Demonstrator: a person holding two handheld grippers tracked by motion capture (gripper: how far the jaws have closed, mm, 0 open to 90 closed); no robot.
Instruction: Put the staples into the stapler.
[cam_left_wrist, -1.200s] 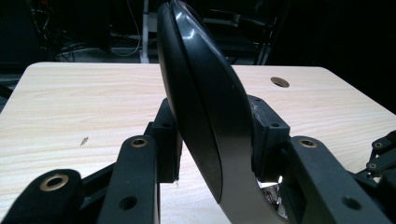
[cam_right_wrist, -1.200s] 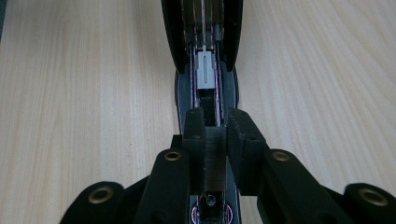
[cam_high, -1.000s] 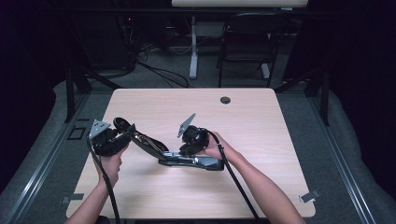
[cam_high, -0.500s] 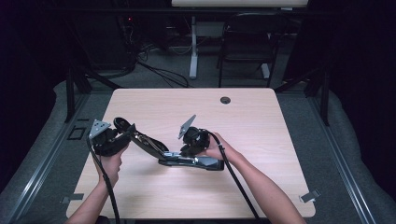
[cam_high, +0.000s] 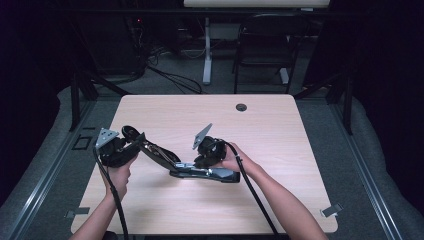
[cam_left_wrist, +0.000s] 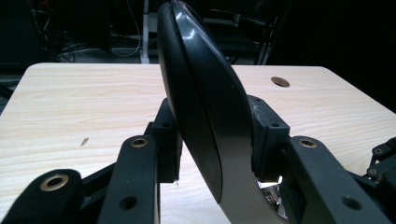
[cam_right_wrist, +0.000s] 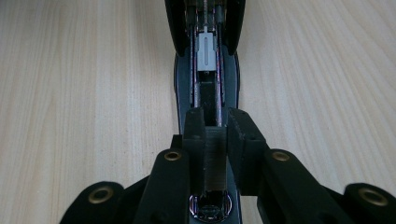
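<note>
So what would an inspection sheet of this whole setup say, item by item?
Surface: pale wooden table with a round grommet hole near its far edge.
Job's things: black stapler opened up; its base lies on the table, its top cover is swung up to the left.
Clutter: nothing seen.
Grippers: left tool is clamped on the top cover; right tool is closed on a strip of staples over the open channel.
Cables: a black cable trails from each tool.
Surroundings: dark room, floor cables, chair behind the table.

Around me the tabletop (cam_high: 280, 130) lay bare on every side; only the opened stapler (cam_high: 180, 162) stood between my two hands (cam_high: 117, 172).
</note>
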